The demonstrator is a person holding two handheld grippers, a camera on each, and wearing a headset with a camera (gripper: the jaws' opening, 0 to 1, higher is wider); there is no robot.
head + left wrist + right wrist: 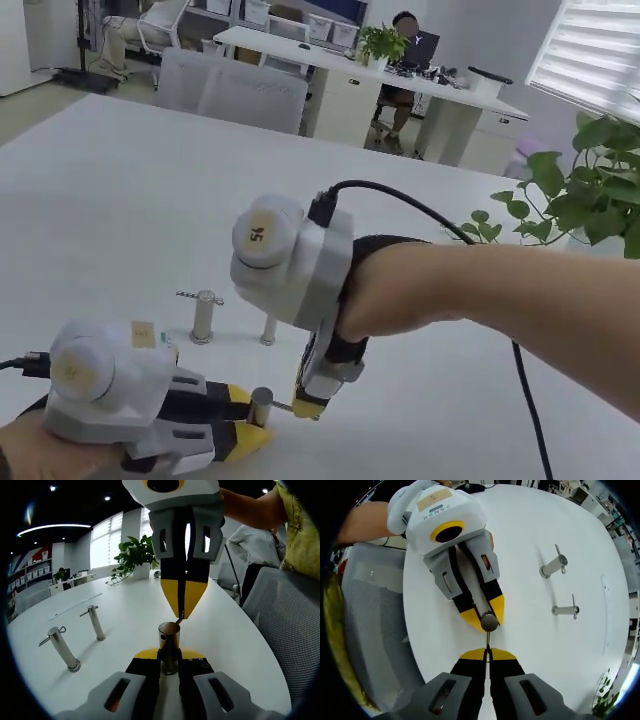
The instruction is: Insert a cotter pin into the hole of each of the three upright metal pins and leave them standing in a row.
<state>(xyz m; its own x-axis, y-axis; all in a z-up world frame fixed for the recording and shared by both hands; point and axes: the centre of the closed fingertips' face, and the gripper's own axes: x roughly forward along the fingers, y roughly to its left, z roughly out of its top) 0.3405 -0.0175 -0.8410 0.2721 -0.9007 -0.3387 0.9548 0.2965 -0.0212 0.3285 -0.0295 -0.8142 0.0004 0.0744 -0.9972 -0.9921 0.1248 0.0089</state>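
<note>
Three metal pins stand upright on the white desk (150, 200), and there are three cotter pins and two grippers. The left gripper (169, 657) is clamped around the lower body of one of them, the held pin (169, 642), which rises straight up between its yellow-tipped jaws. The right gripper (488, 655) faces it from the opposite side. Its jaws are drawn almost together, pinching a loose cotter pin (488, 639) that juts straight out from its tips. The free end of the loose cotter pin touches the head of the held pin, but whether it has entered the hole cannot be told.

Two more pins stand ahead of the left gripper and off to its left, well apart from both grippers. They are the nearer pin (62, 647) and, beyond it, the farther pin (95, 622). Each carries one cotter pin through its top: the first fitted cotter pin (50, 636) in the nearer pin and the second fitted cotter pin (86, 612) in the farther pin.
</note>
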